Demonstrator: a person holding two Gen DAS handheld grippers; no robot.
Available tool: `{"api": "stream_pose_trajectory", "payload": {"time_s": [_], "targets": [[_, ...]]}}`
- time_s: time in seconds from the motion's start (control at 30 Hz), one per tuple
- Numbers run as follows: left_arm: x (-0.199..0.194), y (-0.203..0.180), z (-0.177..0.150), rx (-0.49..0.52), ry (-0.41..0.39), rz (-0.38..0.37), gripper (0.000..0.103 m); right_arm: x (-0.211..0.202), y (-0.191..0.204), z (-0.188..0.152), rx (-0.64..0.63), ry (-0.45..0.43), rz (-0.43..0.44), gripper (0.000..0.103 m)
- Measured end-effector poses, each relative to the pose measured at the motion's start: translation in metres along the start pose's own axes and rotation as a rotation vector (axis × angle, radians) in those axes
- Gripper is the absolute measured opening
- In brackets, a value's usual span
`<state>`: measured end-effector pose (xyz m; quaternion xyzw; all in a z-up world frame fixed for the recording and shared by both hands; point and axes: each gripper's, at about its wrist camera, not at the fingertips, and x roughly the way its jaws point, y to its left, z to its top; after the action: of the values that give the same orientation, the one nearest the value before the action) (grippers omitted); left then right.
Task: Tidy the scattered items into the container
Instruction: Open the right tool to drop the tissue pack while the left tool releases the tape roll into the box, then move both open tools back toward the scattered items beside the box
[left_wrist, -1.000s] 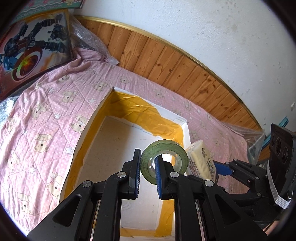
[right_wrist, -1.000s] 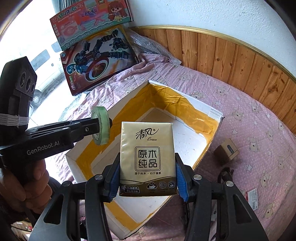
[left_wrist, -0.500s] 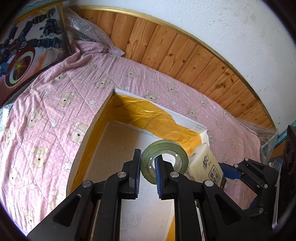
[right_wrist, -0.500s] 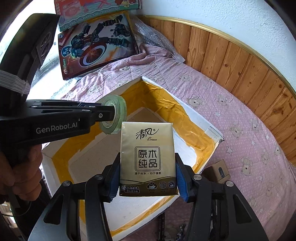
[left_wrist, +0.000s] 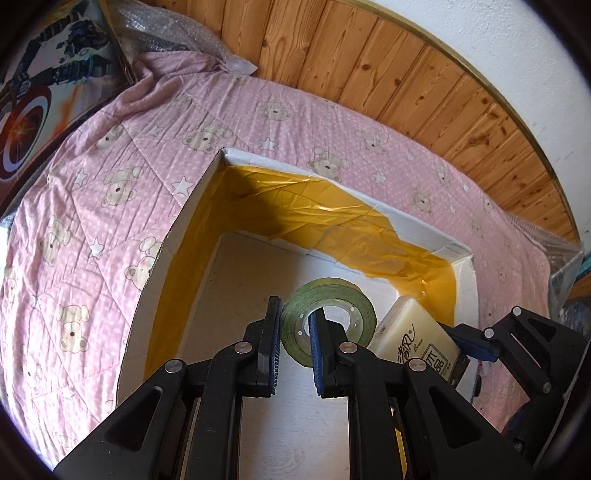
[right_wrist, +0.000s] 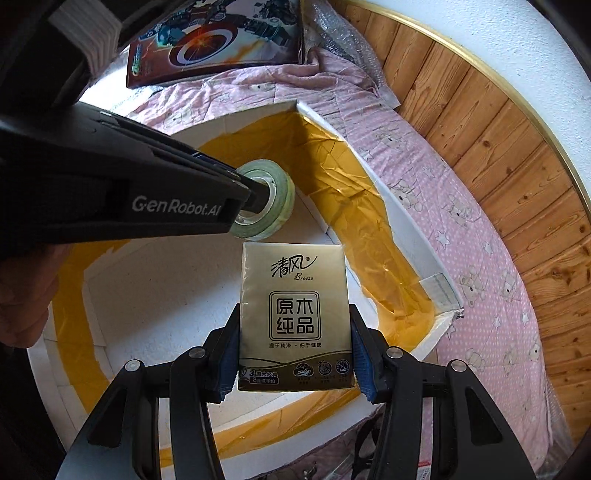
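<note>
My left gripper (left_wrist: 294, 332) is shut on a green tape roll (left_wrist: 334, 295), one finger through its core, and holds it over the floor of the white foam box (left_wrist: 207, 184) lined with yellow tape. My right gripper (right_wrist: 294, 347) is shut on a gold tissue pack (right_wrist: 294, 317) and holds it upright above the box floor (right_wrist: 155, 295). The tissue pack also shows in the left wrist view (left_wrist: 417, 339), just right of the tape roll. The tape roll shows in the right wrist view (right_wrist: 275, 206), above and left of the pack.
The box sits on a pink bear-print quilt (left_wrist: 110, 166). A toy box with a shield picture (left_wrist: 40, 92) leans at the far left by a wood-panelled wall (left_wrist: 406, 74). Bubble wrap (left_wrist: 177, 33) lies at the back.
Both grippers have moved forward and down into the box with their items. The tape roll and the tissue pack now hang closer to the box floor and to each other.
</note>
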<state>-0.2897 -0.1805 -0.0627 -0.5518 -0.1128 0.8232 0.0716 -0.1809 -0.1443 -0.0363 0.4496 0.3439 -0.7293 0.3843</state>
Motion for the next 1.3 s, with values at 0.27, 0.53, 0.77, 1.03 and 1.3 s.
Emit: {"api": "stream_pose_trajectory", "payload": {"time_s": [0.27,0.53,0.77,1.03,1.3], "targets": [[0.037,0.001,0.005,0.037,0.092,0.067,0.015,0.034,-0.006,0.009,-0.060,0.125,0.026,0.053],[0.065,0.006,0.013,0.042,0.119,0.134,0.017,0.055,-0.008,0.010,-0.066,0.182,0.001,0.053],[0.064,0.004,0.013,0.034,0.130,0.132,0.046,0.049,-0.013,0.013,-0.034,0.160,-0.007,0.057],[0.023,-0.001,0.007,0.053,0.095,0.128,0.048,0.021,-0.013,0.002,0.010,0.130,-0.011,0.058],[-0.022,-0.006,-0.024,0.092,0.069,0.149,0.048,-0.026,0.000,-0.018,0.082,0.035,0.018,0.058]]}}
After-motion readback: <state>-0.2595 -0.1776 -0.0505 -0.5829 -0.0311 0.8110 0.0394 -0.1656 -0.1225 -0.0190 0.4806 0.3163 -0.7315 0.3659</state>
